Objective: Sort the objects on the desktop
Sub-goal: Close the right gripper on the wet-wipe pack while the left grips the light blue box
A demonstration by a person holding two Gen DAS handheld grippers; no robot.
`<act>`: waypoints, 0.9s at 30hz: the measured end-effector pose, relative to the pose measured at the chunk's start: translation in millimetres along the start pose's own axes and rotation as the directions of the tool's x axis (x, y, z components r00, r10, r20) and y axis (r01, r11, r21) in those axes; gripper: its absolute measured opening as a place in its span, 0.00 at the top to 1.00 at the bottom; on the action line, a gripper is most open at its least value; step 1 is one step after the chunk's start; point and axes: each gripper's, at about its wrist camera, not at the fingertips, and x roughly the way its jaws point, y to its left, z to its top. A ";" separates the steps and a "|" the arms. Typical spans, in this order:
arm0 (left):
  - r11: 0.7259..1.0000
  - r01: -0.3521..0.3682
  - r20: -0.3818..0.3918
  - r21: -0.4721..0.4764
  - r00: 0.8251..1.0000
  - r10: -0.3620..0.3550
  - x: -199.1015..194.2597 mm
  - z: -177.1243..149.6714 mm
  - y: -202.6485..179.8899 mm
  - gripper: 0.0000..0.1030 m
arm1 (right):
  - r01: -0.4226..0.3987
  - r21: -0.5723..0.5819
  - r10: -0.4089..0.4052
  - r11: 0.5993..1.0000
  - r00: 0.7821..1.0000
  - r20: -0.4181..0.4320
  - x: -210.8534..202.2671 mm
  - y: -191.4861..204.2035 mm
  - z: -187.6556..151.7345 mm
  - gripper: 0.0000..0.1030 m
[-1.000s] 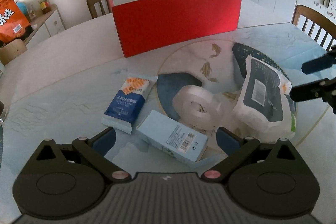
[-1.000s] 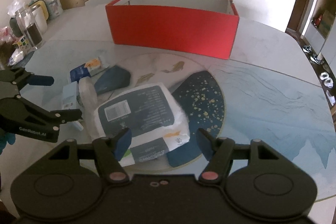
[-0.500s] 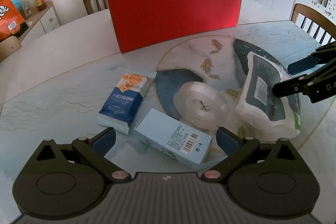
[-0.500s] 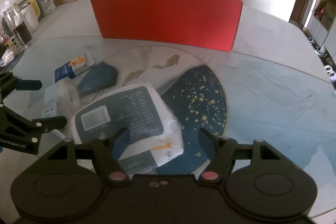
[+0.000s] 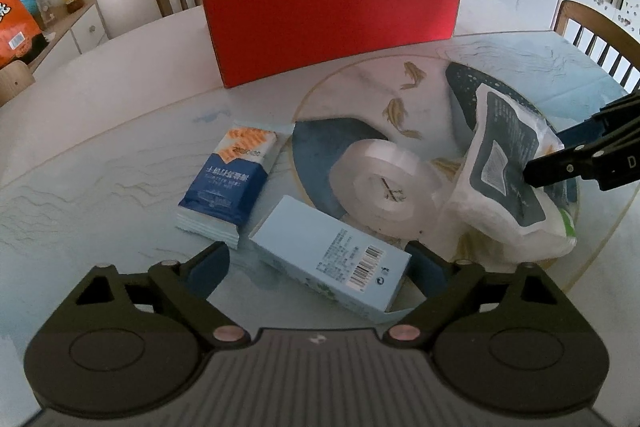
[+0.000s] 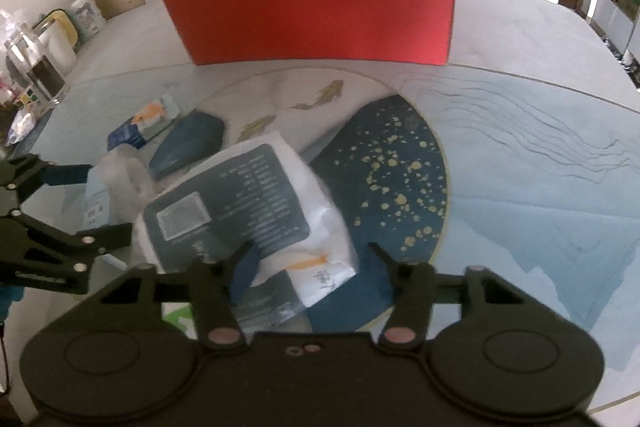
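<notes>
Our right gripper (image 6: 308, 267) has just been closing, the wipes pack (image 6: 240, 203) between its jaws; we cannot tell whether both pads press it. Our left gripper (image 5: 320, 265) has narrowed a little yet stands spread around the blue carton (image 5: 332, 255). Just beyond lie the tape roll (image 5: 380, 183), touching the pack, and the tissue packet (image 5: 232, 183). The red box (image 5: 332, 23) stands farther back on the table (image 5: 100, 187).
</notes>
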 end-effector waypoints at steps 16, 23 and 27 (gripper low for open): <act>1.000 -0.014 0.021 -0.027 1.000 0.015 -9.1 2.6 -1.1 0.27 | 0.051 0.000 -0.051 0.999 0.998 0.037 -17.0 3.9 -2.8 0.89; 0.999 -0.022 0.040 -0.030 0.999 0.023 -24.4 7.5 -1.6 0.27 | 0.059 0.007 -0.060 0.998 0.996 0.066 -32.1 4.7 -2.1 0.90; 0.999 -0.027 0.047 -0.032 0.998 0.028 -35.0 10.9 -1.9 0.27 | 0.064 0.025 -0.066 0.998 0.994 0.084 -42.0 2.6 -1.1 0.91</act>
